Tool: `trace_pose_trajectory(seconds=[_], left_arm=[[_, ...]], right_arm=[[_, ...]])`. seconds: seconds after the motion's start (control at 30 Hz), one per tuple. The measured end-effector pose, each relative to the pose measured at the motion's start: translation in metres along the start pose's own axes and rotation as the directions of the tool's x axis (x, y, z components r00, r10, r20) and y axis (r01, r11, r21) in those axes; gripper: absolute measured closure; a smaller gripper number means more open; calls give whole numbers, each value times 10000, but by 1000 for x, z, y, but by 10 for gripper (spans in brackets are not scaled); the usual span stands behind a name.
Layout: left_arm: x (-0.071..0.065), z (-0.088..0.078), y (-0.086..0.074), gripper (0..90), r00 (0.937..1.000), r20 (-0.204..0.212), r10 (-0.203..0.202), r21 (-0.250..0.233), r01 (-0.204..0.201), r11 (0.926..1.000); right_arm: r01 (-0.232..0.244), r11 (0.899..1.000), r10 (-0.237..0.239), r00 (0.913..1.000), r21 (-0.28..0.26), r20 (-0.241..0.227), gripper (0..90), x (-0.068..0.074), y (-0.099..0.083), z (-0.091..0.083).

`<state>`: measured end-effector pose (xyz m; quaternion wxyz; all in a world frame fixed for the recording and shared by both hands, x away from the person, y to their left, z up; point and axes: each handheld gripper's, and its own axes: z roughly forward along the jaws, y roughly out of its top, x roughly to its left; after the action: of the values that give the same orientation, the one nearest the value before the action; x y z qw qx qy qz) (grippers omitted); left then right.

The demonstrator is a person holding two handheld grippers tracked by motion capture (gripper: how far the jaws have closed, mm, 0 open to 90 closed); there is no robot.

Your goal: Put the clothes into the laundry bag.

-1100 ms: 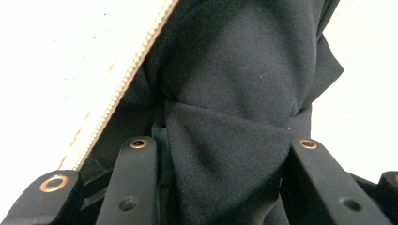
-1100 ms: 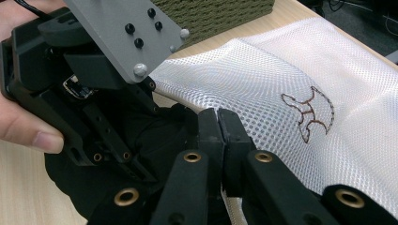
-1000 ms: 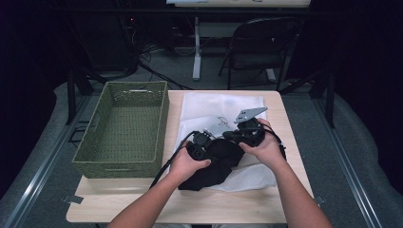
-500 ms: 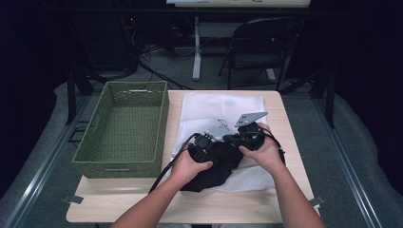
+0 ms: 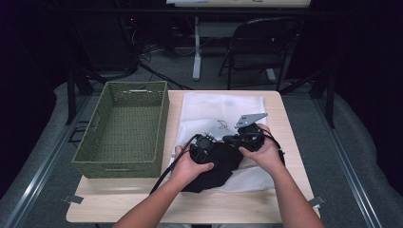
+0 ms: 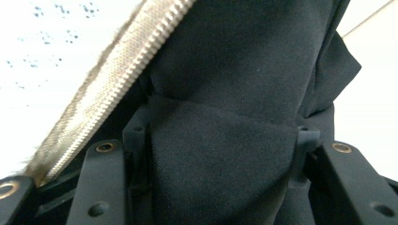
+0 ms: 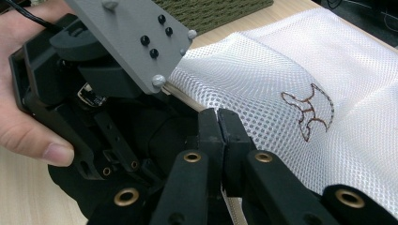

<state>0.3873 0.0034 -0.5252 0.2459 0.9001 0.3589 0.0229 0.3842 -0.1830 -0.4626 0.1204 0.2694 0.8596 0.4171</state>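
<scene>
A white mesh bag (image 5: 223,107) with a small embroidered mark lies on the table, its mouth toward me. A black garment (image 5: 214,171) sits half in that mouth. My left gripper (image 5: 205,151) is pushed into the garment (image 6: 234,70). Its jaws (image 6: 223,136) have just been opening, and a fold of black cloth lies loosely between them beside the bag's zip (image 6: 117,75). My right gripper (image 5: 237,138) is shut (image 7: 218,123) on the bag's zipped edge, with the mesh (image 7: 291,70) spreading beyond it. The left gripper's grey plate (image 7: 136,37) is close by.
A green woven basket (image 5: 123,128) stands on the left of the wooden table (image 5: 142,199), next to the bag. Bare wood runs along the near edge. A folding chair (image 5: 261,42) and cables are on the floor behind.
</scene>
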Motion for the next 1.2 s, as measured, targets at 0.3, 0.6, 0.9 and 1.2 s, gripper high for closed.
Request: trace_pose_trajectory(seconds=[0.3,0.6,0.9,1.2], left_arm=[[-1,0,1,377,9997,-121,-192,148,194,9997],[0,-14,0,279,9995,125,-287,-392,291,9988],[-6,-41,1,287,9992,384,-77,-895,111,9959],[-11,-62,1,289,9988,470,112,-1106,-59,9938]], right_arm=[[-54,10000,54,10000,-29,-20,893,-1,-1,1],[-161,9998,161,9999,-77,-17,893,-3,-2,2],[-168,9998,168,9999,-61,-7,893,-2,-2,3],[-168,9999,168,9999,-38,3,893,-2,-2,2]])
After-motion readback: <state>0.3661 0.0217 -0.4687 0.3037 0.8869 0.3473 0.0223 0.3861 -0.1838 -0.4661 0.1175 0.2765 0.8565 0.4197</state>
